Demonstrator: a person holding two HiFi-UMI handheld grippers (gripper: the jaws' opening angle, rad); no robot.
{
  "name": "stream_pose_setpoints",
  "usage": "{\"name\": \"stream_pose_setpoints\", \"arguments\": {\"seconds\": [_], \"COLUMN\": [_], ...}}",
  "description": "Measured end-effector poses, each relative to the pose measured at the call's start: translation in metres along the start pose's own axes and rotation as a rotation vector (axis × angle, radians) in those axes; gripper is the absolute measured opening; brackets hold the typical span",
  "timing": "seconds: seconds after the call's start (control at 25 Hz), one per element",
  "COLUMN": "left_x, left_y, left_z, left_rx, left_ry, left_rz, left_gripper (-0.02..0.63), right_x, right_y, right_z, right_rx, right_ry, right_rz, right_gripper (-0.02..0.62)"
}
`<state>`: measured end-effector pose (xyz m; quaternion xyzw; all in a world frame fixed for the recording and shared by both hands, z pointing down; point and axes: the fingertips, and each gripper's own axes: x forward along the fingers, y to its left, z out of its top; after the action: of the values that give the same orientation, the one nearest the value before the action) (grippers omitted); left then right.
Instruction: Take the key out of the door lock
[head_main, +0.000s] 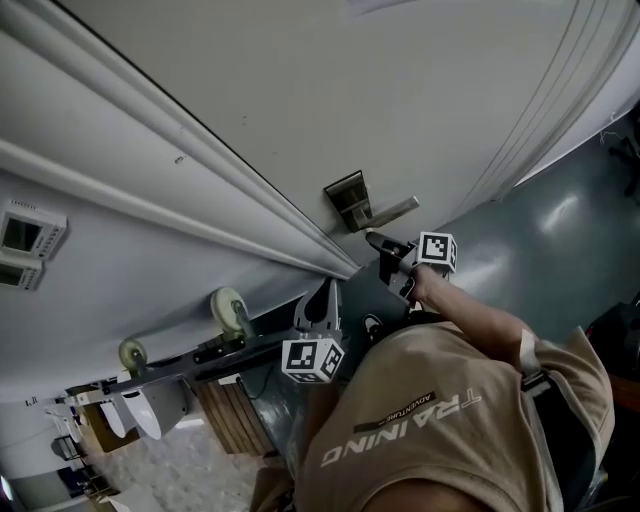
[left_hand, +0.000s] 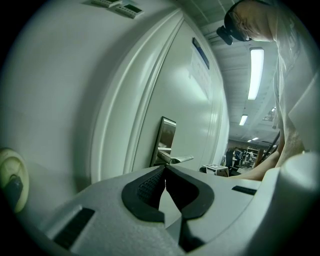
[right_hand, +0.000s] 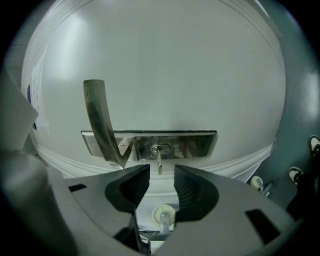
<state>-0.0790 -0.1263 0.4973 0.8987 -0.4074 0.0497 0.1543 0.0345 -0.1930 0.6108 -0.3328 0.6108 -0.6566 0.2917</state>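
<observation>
Silver key (right_hand: 159, 161) is in the lock (right_hand: 192, 144), not out yet. Right gripper (right_hand: 161, 176) is open, empty, near it; left gripper (left_hand: 165, 170) is closed, empty.

Shiny metal key (right_hand: 159, 162), polished metal lock plate (right_hand: 195, 144), smooth matt painted door (right_hand: 165, 65).
</observation>
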Motion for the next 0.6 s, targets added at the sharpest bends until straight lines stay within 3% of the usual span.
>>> {"name": "stream_pose_setpoints", "arguments": {"seconds": [0.4,0.6], "left_x": [0.002,0.003], "left_y": [0.003,0.004], "left_z": [-0.004,-0.001], "left_rx": [0.014,0.003], "left_ry": [0.000,-0.011], "left_rz": [-0.003,-0.013], "left_gripper": [0.009,0.009], "right_x": [0.012,0.018], "right_y": [-0.002,-0.001], "right_z": [0.012,0.017], "right_rx": [-0.055,-0.017], "right_ry": [-0.061,-0.107], "right_rz": [-0.007,0.016], "right_gripper": [0.138,0.137]}}
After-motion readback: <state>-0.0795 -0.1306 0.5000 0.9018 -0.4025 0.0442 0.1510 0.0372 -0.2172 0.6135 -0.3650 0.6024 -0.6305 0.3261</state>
